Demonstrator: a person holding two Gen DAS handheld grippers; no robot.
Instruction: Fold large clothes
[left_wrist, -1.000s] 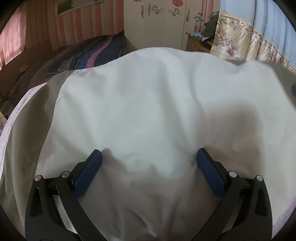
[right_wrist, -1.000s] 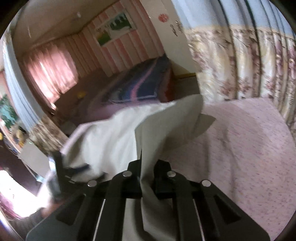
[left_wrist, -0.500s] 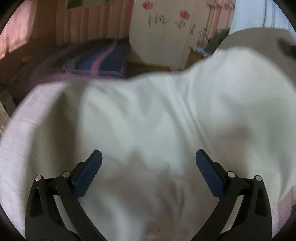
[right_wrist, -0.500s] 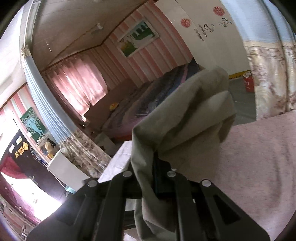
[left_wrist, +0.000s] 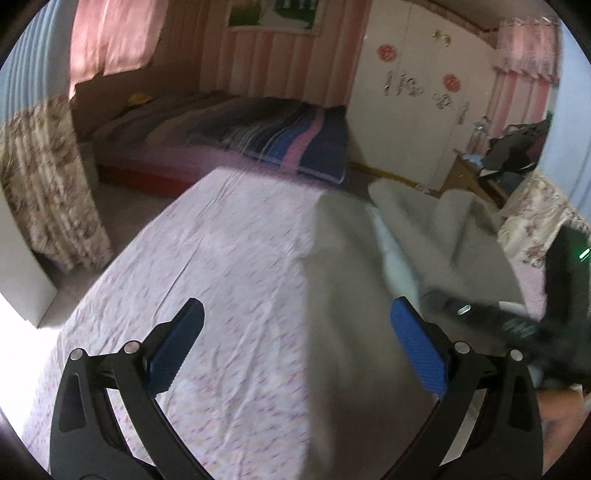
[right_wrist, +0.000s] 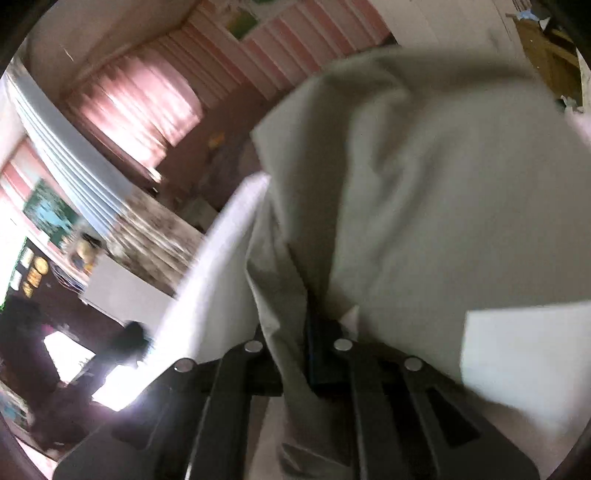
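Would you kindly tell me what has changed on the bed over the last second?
The grey garment, which filled the left wrist view a second ago, now lies off to the right, baring the pink bedsheet. The right gripper has swung its pinched fold across, so cloth now fills its view. Unchanged: the left gripper is open and empty, the right clamped on the fabric.

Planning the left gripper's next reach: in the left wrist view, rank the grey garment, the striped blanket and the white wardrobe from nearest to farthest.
1. Grey garment, beside the open left gripper, right.
2. Striped blue-and-pink blanket, on the far bed, centre.
3. White wardrobe, at the back wall, upper right.
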